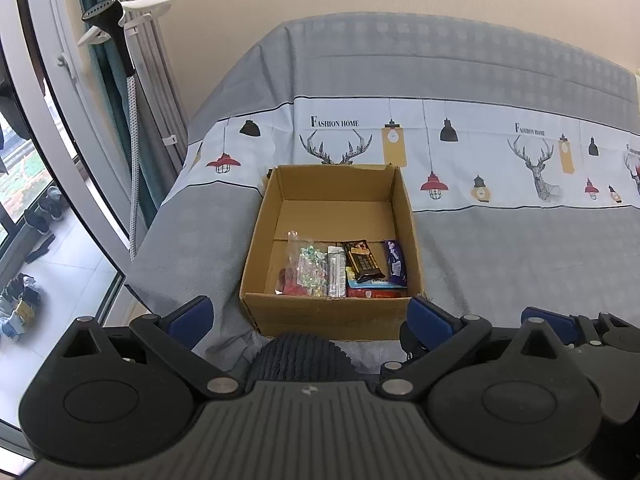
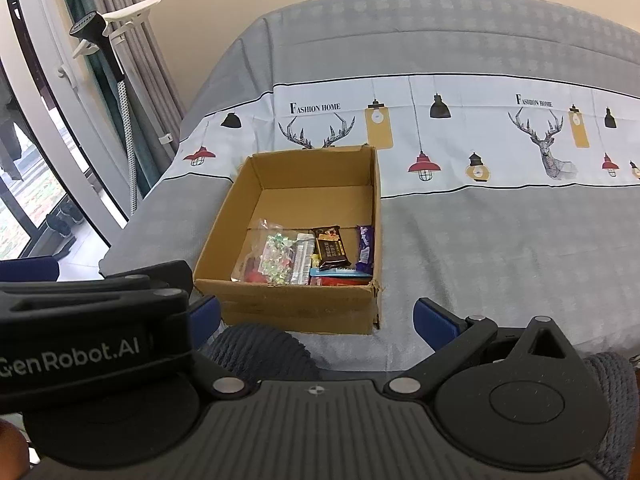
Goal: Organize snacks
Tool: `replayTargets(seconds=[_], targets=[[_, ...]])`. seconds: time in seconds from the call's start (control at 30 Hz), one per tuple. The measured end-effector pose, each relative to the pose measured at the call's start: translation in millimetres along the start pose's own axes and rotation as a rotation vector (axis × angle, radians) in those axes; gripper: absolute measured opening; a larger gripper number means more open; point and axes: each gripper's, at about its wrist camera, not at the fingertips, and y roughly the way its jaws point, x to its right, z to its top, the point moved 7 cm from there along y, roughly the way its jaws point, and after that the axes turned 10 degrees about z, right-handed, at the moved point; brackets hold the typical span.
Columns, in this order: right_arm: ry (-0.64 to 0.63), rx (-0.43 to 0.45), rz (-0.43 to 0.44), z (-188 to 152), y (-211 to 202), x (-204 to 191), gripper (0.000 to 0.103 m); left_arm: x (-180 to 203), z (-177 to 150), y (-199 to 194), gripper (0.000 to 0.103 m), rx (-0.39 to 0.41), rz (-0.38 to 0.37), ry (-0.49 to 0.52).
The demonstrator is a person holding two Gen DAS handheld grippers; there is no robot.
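Note:
An open cardboard box [image 1: 264, 236] stands on the bed; it also shows in the right wrist view [image 2: 218, 226]. Inside, at its near end, lie a clear bag of candies [image 1: 310, 266], a silver packet [image 1: 337, 270], a brown chocolate bar [image 1: 364, 261], a purple bar [image 1: 395, 265] and a red packet [image 1: 374, 292]. The same snacks show in the right wrist view, among them the brown bar [image 2: 331, 251]. My left gripper [image 1: 310, 314] is open and empty just before the box. My right gripper [image 2: 316, 318] is open and empty, beside the left gripper.
The bed carries a grey cover [image 1: 500, 256] with a band of deer and lamp prints. A garment steamer [image 1: 120, 40] and curtains stand at the left by a glass door. Shoes lie on the floor outside. A dark knitted sleeve [image 1: 300, 356] shows under the gripper.

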Motion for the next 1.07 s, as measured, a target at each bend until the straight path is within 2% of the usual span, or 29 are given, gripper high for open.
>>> replayTargets(seconds=[0.73,1.07], targets=[[0.007,-0.004,0.028,-4,0,4,0.102,3,-4,-2,0.103,-0.001,0.001,0.010],[0.034,-0.012,0.031,-8,2,13,0.102,18,-7,1,0.103,-0.012,-0.012,0.042]])
